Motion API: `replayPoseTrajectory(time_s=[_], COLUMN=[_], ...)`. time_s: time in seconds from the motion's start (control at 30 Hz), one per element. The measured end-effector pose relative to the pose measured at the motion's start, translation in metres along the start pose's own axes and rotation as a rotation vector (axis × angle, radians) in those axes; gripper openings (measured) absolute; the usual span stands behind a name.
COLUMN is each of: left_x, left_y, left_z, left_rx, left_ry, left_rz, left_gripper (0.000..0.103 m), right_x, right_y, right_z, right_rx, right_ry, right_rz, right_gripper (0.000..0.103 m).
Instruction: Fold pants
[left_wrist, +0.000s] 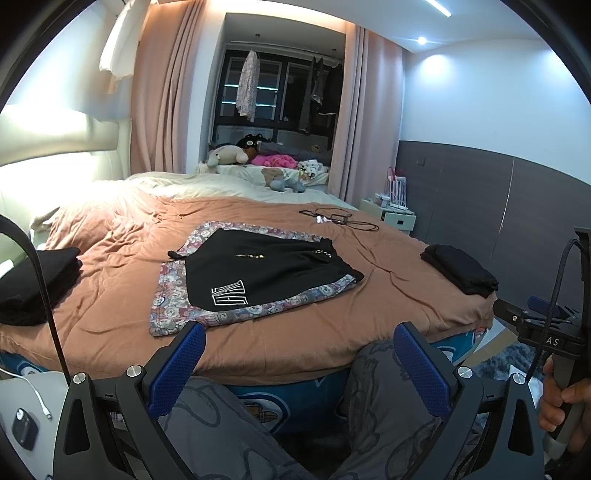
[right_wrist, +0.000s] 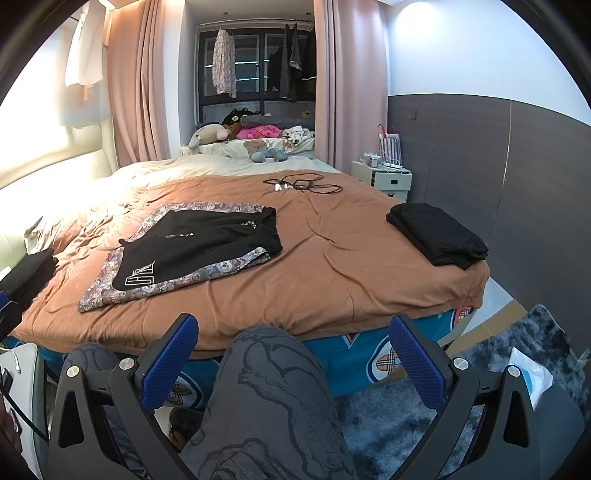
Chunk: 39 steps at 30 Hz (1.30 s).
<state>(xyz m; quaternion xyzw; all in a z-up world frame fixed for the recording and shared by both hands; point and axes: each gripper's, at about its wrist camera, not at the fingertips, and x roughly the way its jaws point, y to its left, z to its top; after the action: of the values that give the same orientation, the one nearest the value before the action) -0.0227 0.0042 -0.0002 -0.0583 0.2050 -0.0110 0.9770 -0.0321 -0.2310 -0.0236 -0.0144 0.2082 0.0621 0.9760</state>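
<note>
On the near-middle of the bed (left_wrist: 332, 325), black pants (left_wrist: 266, 273) lie flat on a patterned mat (left_wrist: 177, 314), with the waistband to the right and the leg hems, one bearing a white logo, to the near left. They look laid out but not yet folded, so the task appears to be at its start, or between garments: folded black stacks sit at the left edge (left_wrist: 33, 284) and the right edge (left_wrist: 461, 273) of the bed.

Both tools hang short of the mattress, above the person's knees, well apart from the pants. The left gripper (left_wrist: 299, 362) has its blue pads spread wide and carries nothing; the right gripper (right_wrist: 295, 358) is equally wide and bare.

The next move probably calls for reaching forward over the bed edge and pinching the fabric at two points along one side, likely waistband and hem, thin enough to lift only the pants and not the mat.
</note>
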Motion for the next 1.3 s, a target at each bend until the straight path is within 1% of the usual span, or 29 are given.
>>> replayPoseTrajectory(time_s=[0.57, 0.8, 1.0, 1.3], left_x=[-0.003, -0.001, 0.005, 0.018], left_y=[0.001, 0.005, 0.014, 0.035], left_z=[-0.001, 0.009, 0.014, 0.015], left_rx=[0.0, -0.003, -0.014, -0.06], left_ry=[0.006, 0.006, 0.015, 0.043], left_rz=[0.007, 0.017, 0.028, 0.054], left_gripper=[0.103, 0.103, 0.103, 0.103], right_x=[-0.002, 0.0, 0.007, 0.024], right_y=[0.0, 0.0, -0.001, 0.001], right_z=[0.002, 0.01, 0.014, 0.03], right_rx=[0.02, 0.035, 0.04, 0.03], right_ry=[-0.002, -0.003, 0.007, 0.022], right_rz=[0.007, 0.019, 0.025, 0.064], right_gripper=[0.103, 0.103, 0.103, 0.103])
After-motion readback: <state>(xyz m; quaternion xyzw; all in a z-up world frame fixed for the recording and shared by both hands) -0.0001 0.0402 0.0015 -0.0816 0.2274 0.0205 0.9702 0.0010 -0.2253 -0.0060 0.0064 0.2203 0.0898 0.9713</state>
